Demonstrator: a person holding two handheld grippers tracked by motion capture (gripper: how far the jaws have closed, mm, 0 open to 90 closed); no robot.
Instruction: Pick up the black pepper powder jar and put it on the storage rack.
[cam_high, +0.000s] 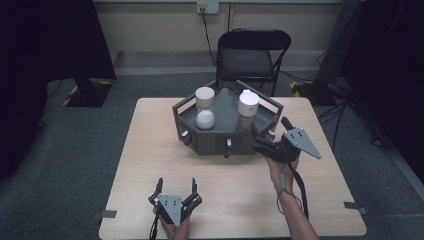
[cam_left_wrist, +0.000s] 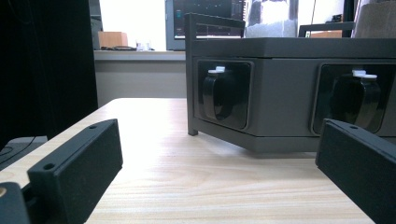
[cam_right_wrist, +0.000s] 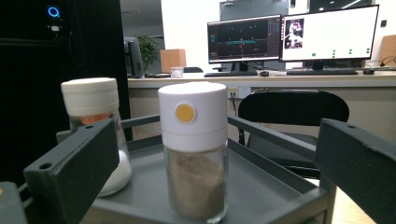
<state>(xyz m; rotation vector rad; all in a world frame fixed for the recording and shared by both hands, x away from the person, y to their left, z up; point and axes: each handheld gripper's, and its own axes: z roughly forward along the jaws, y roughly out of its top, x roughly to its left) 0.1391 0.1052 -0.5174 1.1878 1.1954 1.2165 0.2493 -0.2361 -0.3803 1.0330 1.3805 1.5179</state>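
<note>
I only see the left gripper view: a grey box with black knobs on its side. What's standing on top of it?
Observer: Two white-lidded jars stand on the grey tray: the white-powder jar on the left and the brown-powder jar on the right.
Operator: Where's my other hand-held gripper?
Observer: The right hand-held gripper is at the tray's front right corner, jaws open, pointing at the brown-powder jar.
Operator: Is it holding that jar?
Observer: No. In the right gripper view the jar stands ahead of the open jaws, and neither jaw touches it.
Operator: Anything on its lid?
Observer: A round yellow dot faces that gripper.
</note>
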